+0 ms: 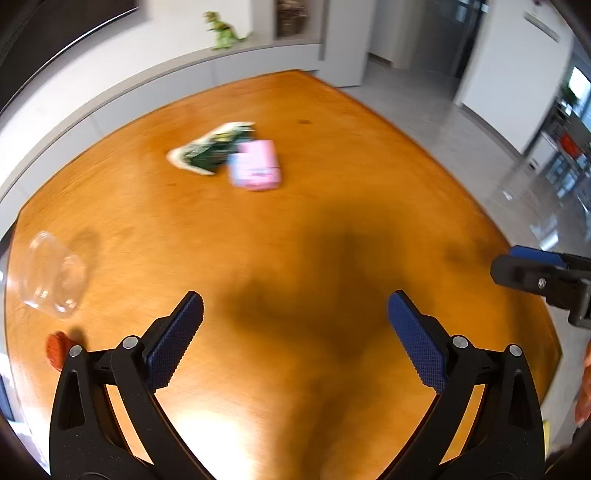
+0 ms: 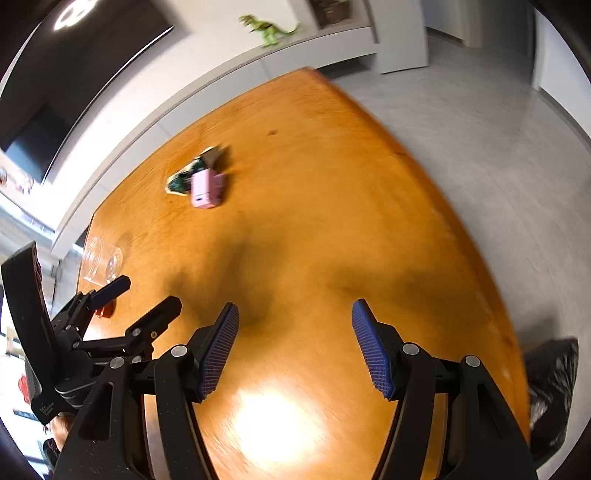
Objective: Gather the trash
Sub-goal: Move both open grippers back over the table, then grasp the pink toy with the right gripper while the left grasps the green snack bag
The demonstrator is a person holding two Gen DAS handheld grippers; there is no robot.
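Both grippers hang over the near part of a wooden worktop (image 1: 332, 147), tilted down at it. The left gripper (image 1: 295, 314) has its fingers spread wide with only bare wood between them. The right gripper (image 2: 295, 321) is likewise open and holds nothing; its tip also shows at the right edge of the left wrist view.

The trash lies well apart from both. Toward the far middle of the worktop, a pink carton (image 1: 255, 164) lies flat, touching a crumpled green and white wrapper (image 1: 210, 147) on its left. At the left edge of the worktop a clear plastic cup (image 1: 51, 275) lies on its side, and just nearer than it sits a small orange object (image 1: 55, 349), too blurred to identify.

A black bin bag (image 2: 550, 391) shows off the near right corner of the worktop. Beyond the far edge runs a grey ledge (image 1: 258, 55) along the wall, with a green toy dinosaur (image 1: 223, 31) standing on it.
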